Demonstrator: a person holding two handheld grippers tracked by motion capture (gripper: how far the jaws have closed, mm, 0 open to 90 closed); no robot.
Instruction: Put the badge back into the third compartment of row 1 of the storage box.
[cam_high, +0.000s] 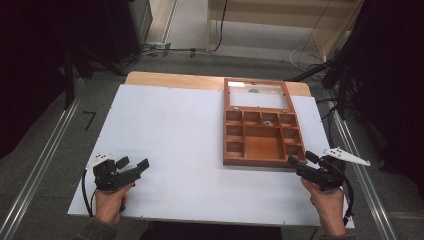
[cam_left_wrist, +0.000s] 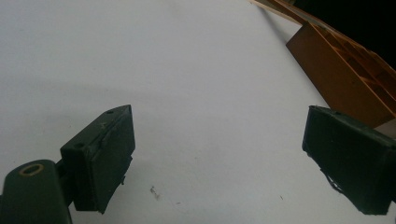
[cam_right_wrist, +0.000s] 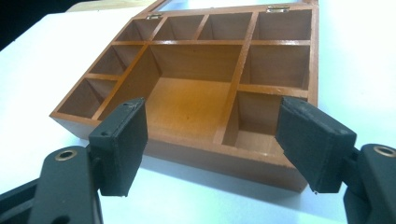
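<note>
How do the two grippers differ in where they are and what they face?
The left gripper sits far from the wooden box, over bare white table; the right gripper sits right at the box's near corner. The left faces empty tabletop, the right the box's compartments. Both are hand-held with jaws open.

A lab or recording room, not a home: a white desk (cam_high: 165, 150) on a grey floor (cam_high: 40, 155) with metal rails (cam_high: 35, 170), black curtains (cam_high: 30, 50) at both sides, loose cables (cam_high: 310, 55) and plain wooden shelving (cam_high: 280, 20) behind.
</note>
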